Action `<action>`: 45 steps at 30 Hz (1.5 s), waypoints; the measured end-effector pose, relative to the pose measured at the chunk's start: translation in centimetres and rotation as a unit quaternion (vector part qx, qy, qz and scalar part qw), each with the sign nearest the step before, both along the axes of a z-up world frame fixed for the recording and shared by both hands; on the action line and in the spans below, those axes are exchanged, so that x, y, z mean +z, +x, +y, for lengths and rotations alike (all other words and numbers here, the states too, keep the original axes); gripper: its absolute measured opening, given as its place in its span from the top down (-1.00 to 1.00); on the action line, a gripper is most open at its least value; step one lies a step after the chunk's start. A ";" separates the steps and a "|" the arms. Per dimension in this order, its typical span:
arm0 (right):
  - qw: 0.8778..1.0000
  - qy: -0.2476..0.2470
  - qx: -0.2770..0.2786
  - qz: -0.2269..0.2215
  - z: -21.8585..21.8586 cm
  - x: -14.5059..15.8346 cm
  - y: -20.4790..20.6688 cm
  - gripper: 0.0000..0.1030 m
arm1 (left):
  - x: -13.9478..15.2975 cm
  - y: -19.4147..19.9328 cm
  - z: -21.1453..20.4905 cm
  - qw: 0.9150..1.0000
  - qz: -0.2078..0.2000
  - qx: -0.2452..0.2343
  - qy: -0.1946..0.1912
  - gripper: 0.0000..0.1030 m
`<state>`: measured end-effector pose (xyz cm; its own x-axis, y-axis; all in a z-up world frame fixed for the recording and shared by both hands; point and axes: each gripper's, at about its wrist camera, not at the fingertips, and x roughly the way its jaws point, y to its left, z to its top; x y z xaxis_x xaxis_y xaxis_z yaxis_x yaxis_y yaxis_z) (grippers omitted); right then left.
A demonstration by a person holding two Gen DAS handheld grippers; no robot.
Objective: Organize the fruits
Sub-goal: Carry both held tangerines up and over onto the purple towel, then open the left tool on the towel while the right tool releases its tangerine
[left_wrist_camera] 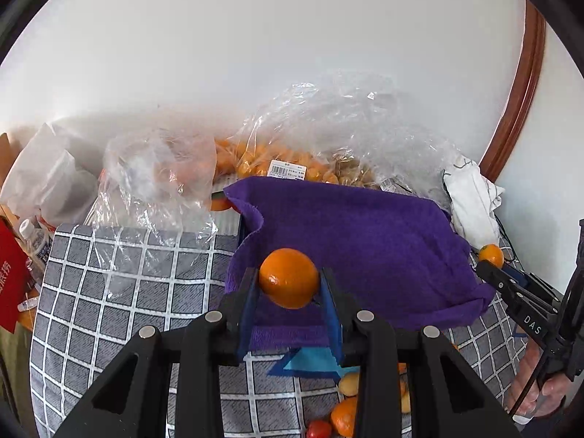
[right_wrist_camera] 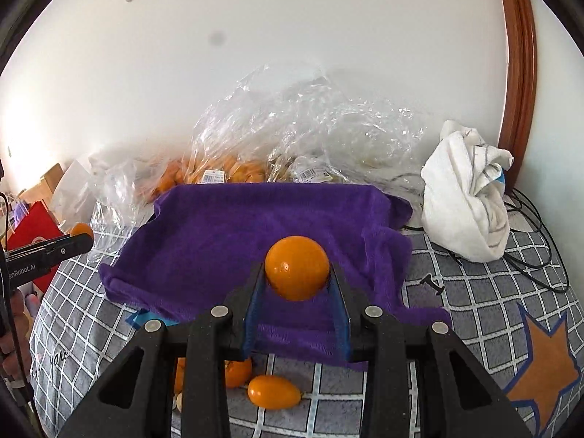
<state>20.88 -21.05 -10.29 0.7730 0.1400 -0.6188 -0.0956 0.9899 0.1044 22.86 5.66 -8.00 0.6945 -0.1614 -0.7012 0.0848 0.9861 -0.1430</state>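
Note:
My left gripper is shut on an orange and holds it above the near edge of a purple towel. My right gripper is shut on another orange, also above the purple towel. In the left wrist view the right gripper shows at the far right with its orange. In the right wrist view the left gripper shows at the far left with its orange. Loose fruits lie on the checked cloth below the grippers, among them an oval yellow one.
Clear plastic bags with small orange fruits lie behind the towel against the white wall. A crumpled white cloth and black cables sit at the right. A red box and a water bottle stand at the left. The checked grey cloth covers the surface.

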 end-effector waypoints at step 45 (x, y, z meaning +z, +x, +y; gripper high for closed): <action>0.995 -0.047 -0.002 0.091 1.6 -6.7 8.2 -0.02 | -7.7 8.5 -3.5 0.994 0.097 -0.041 0.020 0.32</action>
